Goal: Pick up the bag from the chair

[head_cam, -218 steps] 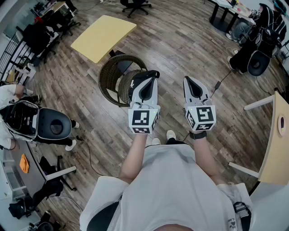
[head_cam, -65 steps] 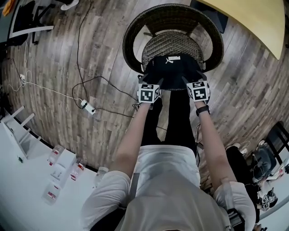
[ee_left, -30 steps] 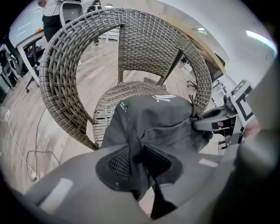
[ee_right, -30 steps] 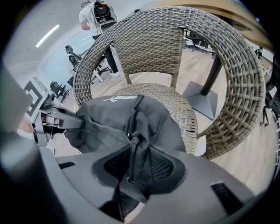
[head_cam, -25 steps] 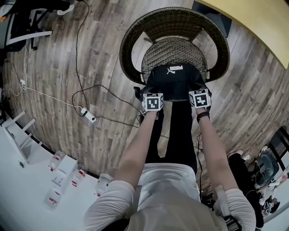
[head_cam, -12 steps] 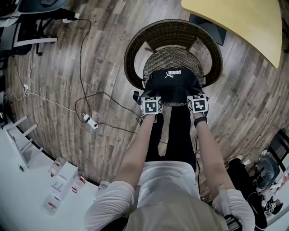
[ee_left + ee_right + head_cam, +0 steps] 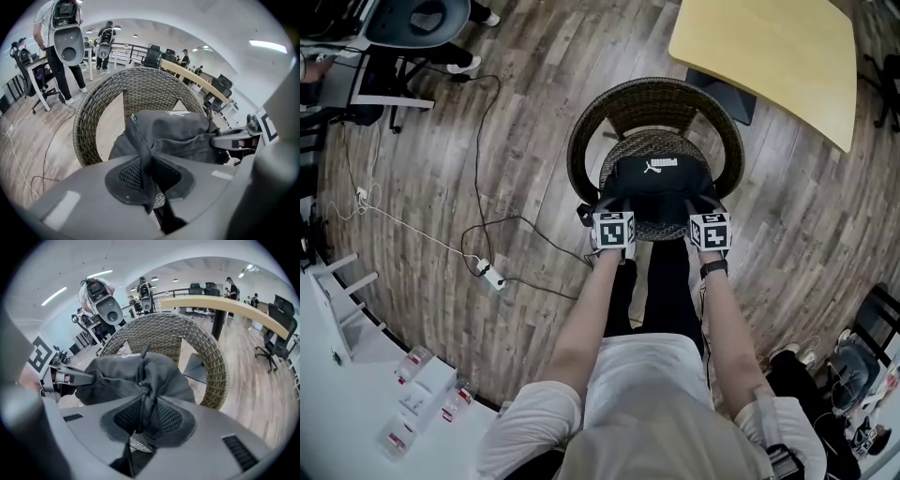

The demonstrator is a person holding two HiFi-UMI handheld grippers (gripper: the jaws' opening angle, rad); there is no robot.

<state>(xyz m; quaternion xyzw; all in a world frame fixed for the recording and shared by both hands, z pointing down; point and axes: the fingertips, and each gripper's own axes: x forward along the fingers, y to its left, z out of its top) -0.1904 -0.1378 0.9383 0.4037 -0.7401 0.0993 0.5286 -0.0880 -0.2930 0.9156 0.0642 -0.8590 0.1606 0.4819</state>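
Person standing at wicker chair (image 7: 649,89), black bag (image 7: 656,178) sitting over seat (resting or raised, unclear). Left gripper (image 7: 607,204) fingers clenching on bag's left edge fabric; right gripper (image 7: 703,202) fingers pinching its right edge, cord bunching between them. Power strip (image 7: 493,277) lying on floor nearby.

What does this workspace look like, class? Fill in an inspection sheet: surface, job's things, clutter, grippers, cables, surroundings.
Surface: round brown wicker chair on grey wooden plank floor.
Job's things: black fabric bag over the chair's seat.
Clutter: small clear containers on white table.
Grippers: left gripper and right gripper each shut on the bag, at opposite ends.
Cables: black cable and white power strip on floor.
Surroundings: yellow tabletop, office chair.
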